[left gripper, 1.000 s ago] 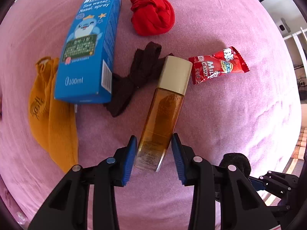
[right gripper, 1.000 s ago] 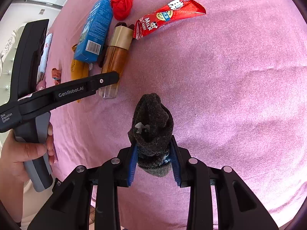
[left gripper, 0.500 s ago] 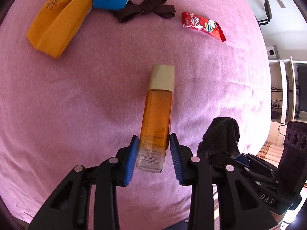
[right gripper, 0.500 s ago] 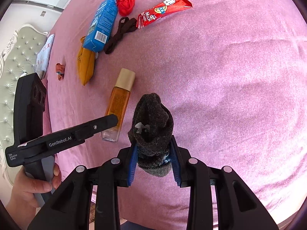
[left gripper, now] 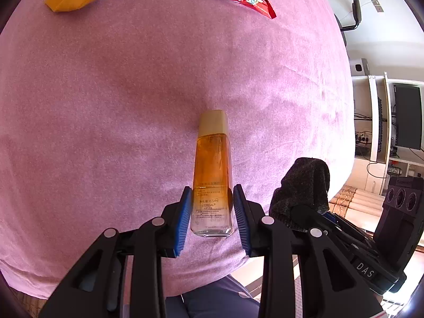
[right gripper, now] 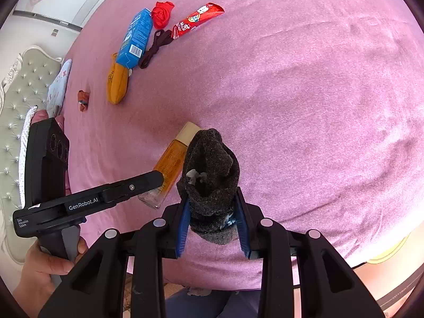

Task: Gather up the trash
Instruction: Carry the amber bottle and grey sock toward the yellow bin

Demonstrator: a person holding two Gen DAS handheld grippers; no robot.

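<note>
Between the left gripper's (left gripper: 212,218) blue pads the amber bottle (left gripper: 212,175) is pinched at its base, long axis running straight ahead, cap forward over the pink bedspread (left gripper: 106,106), while the right gripper (right gripper: 213,222), close alongside, clamps a dark sock (right gripper: 209,175).

The left claw (left gripper: 212,221) clamps the amber bottle (left gripper: 212,175) above the pink blanket (left gripper: 106,106).

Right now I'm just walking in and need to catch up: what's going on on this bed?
A person is clearing a pink bedspread with two handheld grippers. The left gripper is shut on an amber bottle, its fingers at the base. The right gripper is shut on a dark grey sock. A candy wrapper, blue box and other clothes remain farther up.
</note>
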